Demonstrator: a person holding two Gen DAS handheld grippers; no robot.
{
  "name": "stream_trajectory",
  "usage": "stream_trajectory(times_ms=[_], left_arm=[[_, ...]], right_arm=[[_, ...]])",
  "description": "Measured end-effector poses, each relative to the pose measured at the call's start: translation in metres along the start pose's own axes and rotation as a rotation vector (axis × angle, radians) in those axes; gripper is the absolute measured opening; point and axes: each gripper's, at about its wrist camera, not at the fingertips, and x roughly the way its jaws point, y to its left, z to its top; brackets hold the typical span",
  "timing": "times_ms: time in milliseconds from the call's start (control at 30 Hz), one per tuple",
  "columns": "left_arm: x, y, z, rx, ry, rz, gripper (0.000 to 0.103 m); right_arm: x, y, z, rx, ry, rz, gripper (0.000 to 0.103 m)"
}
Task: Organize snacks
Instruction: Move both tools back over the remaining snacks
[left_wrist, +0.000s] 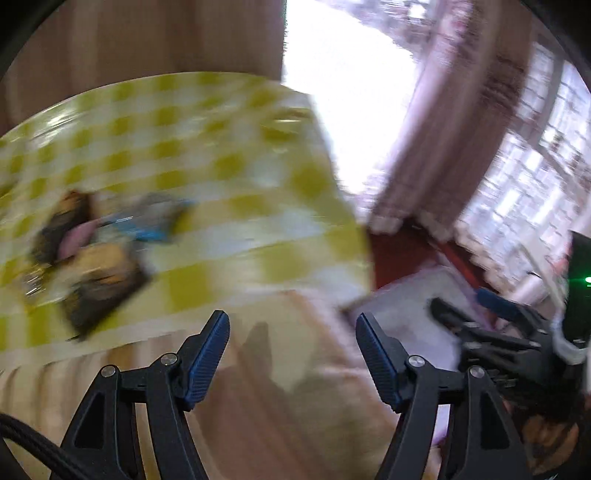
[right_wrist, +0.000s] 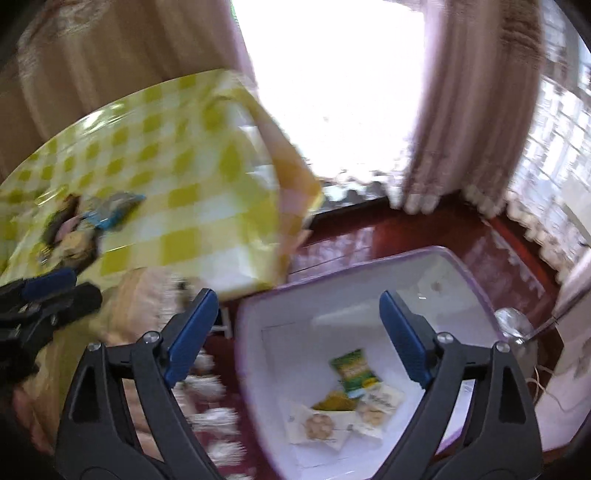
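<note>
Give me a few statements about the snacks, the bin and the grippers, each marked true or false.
1. The right hand-held gripper is open and holds nothing. True.
2. The white bin is empty. False: several snack packets lie in it, including a green packet.
3. Some snack packets lie on the checkered tablecloth. True.
4. The left hand-held gripper is shut on a packet. False: it is open and empty.
5. The bin stands on the table. False: it sits lower, on the red floor.
</note>
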Motion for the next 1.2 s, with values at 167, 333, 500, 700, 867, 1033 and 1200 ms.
stream_trajectory(times_ms=[167, 333, 500, 700, 867, 1033, 1200], left_arm=[[-0.019, 0.069, -0.006, -0.112, -0.022, 0.111, 0.072], [-0.033, 0.118, -0.009, -0.159, -0.041, 0.203, 0.071], [-0.04, 0.163, -0.007, -0.229, -0.056, 0.236, 0.07], [-0.038, 0.197, 0.0, -0.263, -0.065, 0.26, 0.07], [-0.03, 0.218, 0.011, -0.276, -0.065, 0.266, 0.07], [-0.019, 0.231, 0.029, -0.236, -0.057, 0.274, 0.071], [-0.002, 0.249, 0.052, -0.218, -0.046, 0.273, 0.071]], right_arm=[[0.003, 0.049, 0.005, -0.037, 0.002, 0.111, 0.09], [0.016, 0.1, 0.009, -0.092, 0.014, 0.178, 0.09], [0.025, 0.135, 0.017, -0.119, 0.003, 0.204, 0.09], [0.043, 0.165, 0.031, -0.136, 0.016, 0.215, 0.09], [0.06, 0.183, 0.043, -0.12, 0.032, 0.191, 0.09], [0.076, 0.202, 0.06, -0.103, 0.045, 0.163, 0.09], [0.094, 0.219, 0.082, -0.069, 0.044, 0.146, 0.09]])
